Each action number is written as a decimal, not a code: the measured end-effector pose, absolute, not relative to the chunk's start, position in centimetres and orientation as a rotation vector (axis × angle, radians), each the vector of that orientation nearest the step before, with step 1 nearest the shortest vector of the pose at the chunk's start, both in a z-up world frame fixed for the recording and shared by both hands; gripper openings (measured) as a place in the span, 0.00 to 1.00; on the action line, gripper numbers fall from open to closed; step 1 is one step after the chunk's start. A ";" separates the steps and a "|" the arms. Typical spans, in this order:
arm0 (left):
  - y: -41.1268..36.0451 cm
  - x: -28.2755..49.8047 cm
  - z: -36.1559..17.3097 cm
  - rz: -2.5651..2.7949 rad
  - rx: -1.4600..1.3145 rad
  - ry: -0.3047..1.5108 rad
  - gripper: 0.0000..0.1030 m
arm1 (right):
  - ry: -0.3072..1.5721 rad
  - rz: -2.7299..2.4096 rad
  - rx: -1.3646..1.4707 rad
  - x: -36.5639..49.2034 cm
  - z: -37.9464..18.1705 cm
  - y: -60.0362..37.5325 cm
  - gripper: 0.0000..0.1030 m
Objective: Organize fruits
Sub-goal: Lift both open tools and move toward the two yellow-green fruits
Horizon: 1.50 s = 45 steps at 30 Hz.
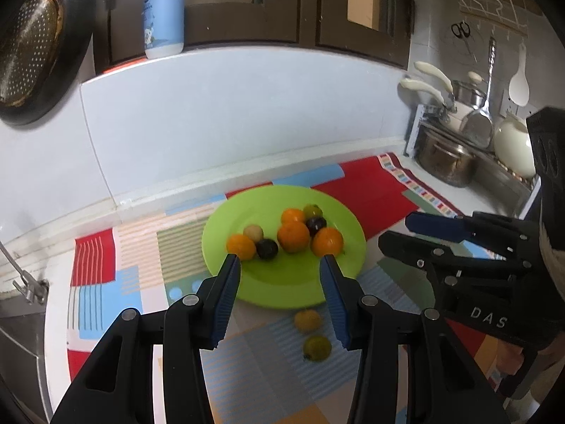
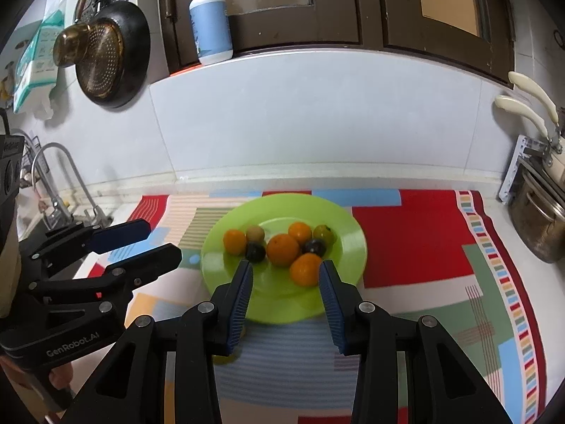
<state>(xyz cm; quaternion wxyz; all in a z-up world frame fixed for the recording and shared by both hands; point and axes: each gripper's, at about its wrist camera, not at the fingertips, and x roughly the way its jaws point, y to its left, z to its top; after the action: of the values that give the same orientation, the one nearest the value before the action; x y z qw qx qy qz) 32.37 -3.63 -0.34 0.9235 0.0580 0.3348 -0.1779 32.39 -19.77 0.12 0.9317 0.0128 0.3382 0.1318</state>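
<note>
Two loose fruits, a yellow one (image 1: 308,320) and a greenish one (image 1: 317,347), lie on the patterned mat (image 1: 254,364) below the left gripper (image 1: 280,265), short of the green plate (image 1: 282,291). Both look small, round, light and firm; likely to roll, so pinch across the middle. Left fingers (image 1: 226,296) stand partly apart, empty. Right gripper (image 2: 286,272) likewise, nothing between, hanging over the plate's near rim. Seven fruits sit clustered on the plate beyond the fingertips. Pots (image 1: 445,162) stand well off to the right; the counter path looks free.
</note>
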 end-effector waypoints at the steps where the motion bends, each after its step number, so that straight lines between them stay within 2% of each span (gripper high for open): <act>1: -3.6 32.2 -0.6 -0.368 0.117 0.693 0.45 | 0.695 0.270 0.024 32.2 0.0 -19.7 0.39; 28: -5.9 30.9 -8.8 -0.500 0.182 0.865 0.44 | 0.903 0.266 0.019 29.4 -6.5 -19.9 0.39; 33: -6.1 31.4 -9.5 -0.509 0.179 0.882 0.38 | 0.922 0.267 0.018 29.6 -7.1 -19.8 0.39; 37: -6.1 31.5 -9.7 -0.516 0.180 0.887 0.28 | 0.930 0.270 0.014 29.7 -7.3 -19.6 0.39; 45: -5.7 31.3 -9.4 -0.525 0.156 0.890 0.27 | 0.936 0.281 0.014 30.0 -7.4 -19.4 0.39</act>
<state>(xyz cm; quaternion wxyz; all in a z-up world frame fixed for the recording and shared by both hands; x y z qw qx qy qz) 31.27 -5.70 -9.38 0.8666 0.0743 0.4250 -0.2509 30.01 -19.37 -7.38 0.8829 0.0068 0.4497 0.1348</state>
